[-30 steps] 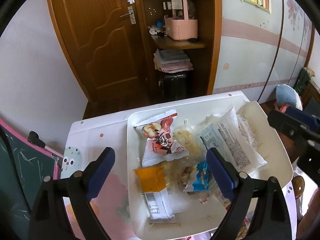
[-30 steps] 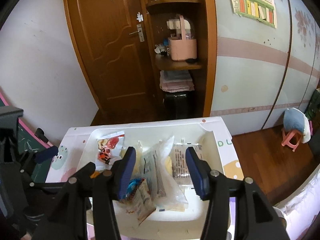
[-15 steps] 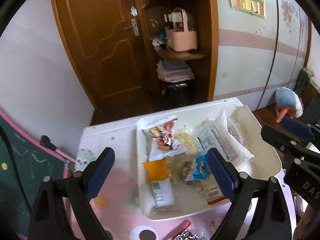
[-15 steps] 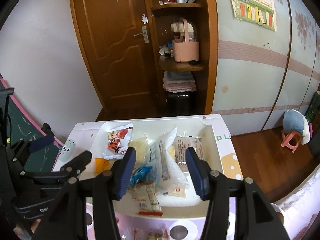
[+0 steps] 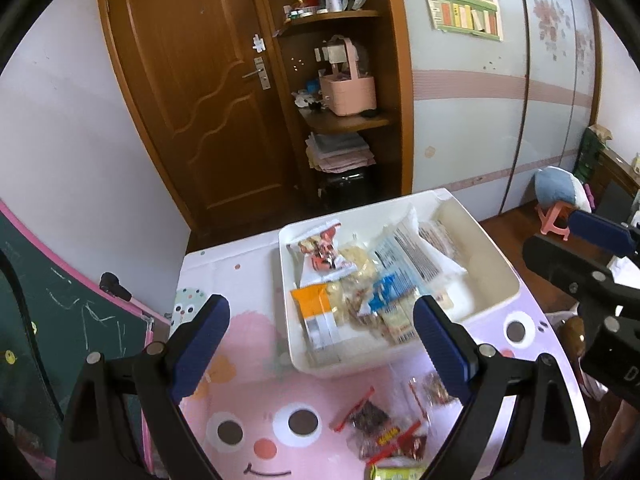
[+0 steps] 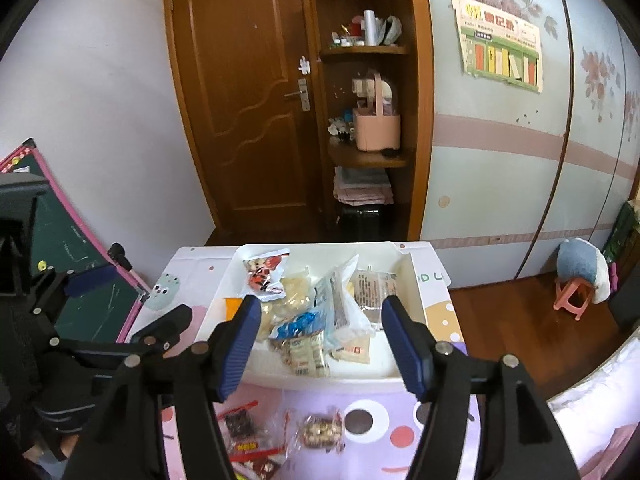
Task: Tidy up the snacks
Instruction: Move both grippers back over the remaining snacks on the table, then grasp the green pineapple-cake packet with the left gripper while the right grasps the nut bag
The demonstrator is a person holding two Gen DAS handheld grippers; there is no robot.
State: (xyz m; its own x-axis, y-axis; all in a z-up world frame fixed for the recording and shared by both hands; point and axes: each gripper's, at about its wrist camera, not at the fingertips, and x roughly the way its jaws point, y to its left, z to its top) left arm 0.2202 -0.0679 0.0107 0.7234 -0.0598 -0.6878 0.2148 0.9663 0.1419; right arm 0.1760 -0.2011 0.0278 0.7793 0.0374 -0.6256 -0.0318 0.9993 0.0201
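Note:
A white tray (image 5: 498, 276) on the table holds several snack packets: an orange one (image 5: 310, 300), a red-and-white cartoon one (image 5: 320, 256), a blue one (image 5: 386, 286) and a clear printed bag (image 5: 414, 256). Loose dark-red packets (image 5: 370, 420) lie on the mat in front of the tray. My left gripper (image 5: 320, 304) hangs open above the tray's near edge and holds nothing. My right gripper (image 6: 320, 306) hovers over the tray (image 6: 412, 276), its jaws opening with nothing gripped. A nut packet (image 6: 322, 428) lies below it.
The table wears a pink cartoon-face mat (image 5: 260, 428). A green chalkboard (image 5: 48, 320) leans at the left. Behind stand a wooden door (image 5: 192, 92) and shelves with a pink basket (image 5: 348, 90). A pink stool (image 6: 572, 296) stands on the floor at right.
Both grippers have drawn back and upward from the tray, so loose packets on the mat in front now show. The right jaws have spread wider; the left jaws are unchanged.

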